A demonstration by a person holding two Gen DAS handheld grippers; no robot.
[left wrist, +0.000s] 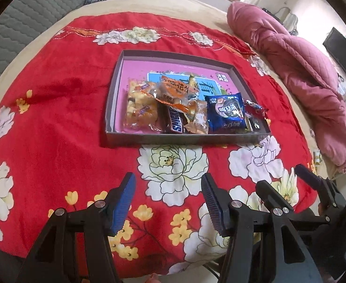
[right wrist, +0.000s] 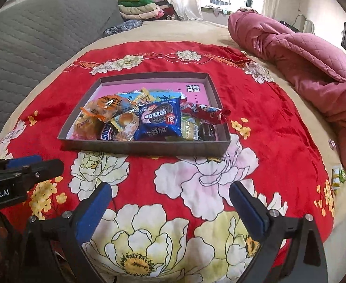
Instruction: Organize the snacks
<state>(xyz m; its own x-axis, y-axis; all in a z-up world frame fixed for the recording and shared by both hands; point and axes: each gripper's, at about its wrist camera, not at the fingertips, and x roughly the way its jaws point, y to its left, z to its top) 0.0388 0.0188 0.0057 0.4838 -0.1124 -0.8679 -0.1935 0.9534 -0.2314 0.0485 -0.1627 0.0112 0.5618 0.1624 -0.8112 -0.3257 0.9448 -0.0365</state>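
Note:
A shallow grey box [left wrist: 184, 139] [right wrist: 144, 147] with a pink floor lies on a red flowered blanket [left wrist: 55, 118]. Several snacks are piled in its near half: a blue cookie packet [left wrist: 227, 114] [right wrist: 160, 120], a Snickers bar [left wrist: 175, 120] [right wrist: 108, 133], an orange packet [left wrist: 175, 92] [right wrist: 107, 108], a clear bag of yellow cakes [left wrist: 141, 108] and a red packet [right wrist: 203, 113]. My left gripper [left wrist: 169, 202] hangs open over the blanket, short of the box, holding nothing. My right gripper [right wrist: 171, 212] stands wide open beside it, also with nothing in it, and shows in the left wrist view [left wrist: 288, 184].
A rolled pink quilt [left wrist: 302, 77] [right wrist: 302, 54] lies along the bed's right side. A grey quilted headboard [right wrist: 43, 35] rises at the left. A small green and yellow packet [right wrist: 337, 178] lies at the blanket's right edge. Folded clothes [right wrist: 140, 4] are stacked at the far end.

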